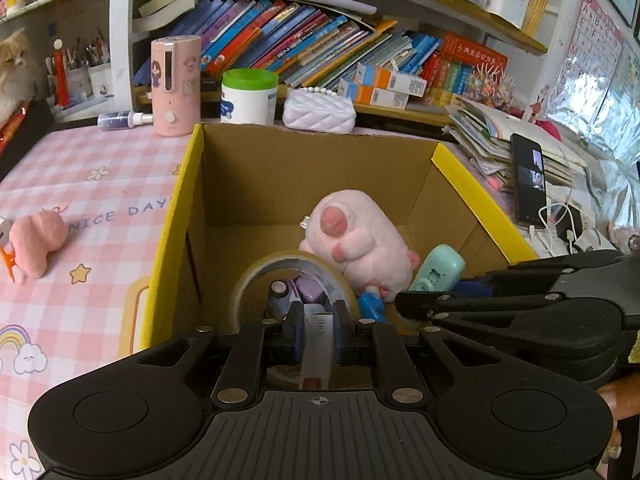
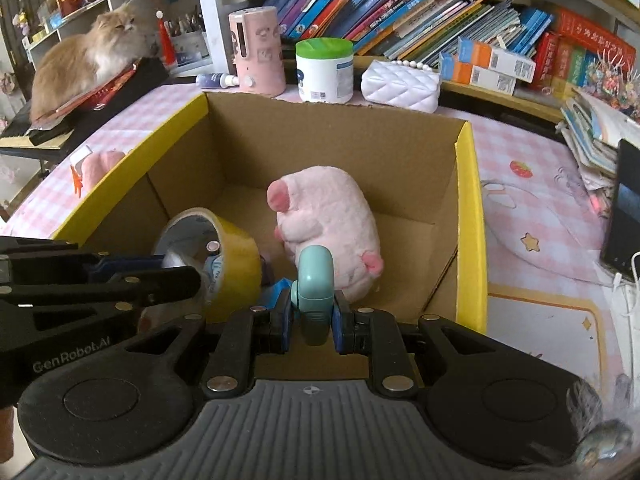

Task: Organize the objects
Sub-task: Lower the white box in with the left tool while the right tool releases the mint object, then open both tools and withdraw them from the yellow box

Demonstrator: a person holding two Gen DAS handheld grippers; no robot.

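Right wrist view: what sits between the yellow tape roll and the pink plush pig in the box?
The mint-green plastic gadget clamped in the right claw, above a blue item.

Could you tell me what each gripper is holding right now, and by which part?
The right gripper clamps the teal correction-tape dispenser at its near end; the left gripper clamps a white tube across its middle.

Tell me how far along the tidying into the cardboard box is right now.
Done: a pink plush pig and a yellow tape roll already lie in the yellow-edged cardboard box. In hand: the right gripper holds a mint-green plastic dispenser over the box, and the left gripper holds a white tube. Left: a small pink plush toy is out on the checked tablecloth.
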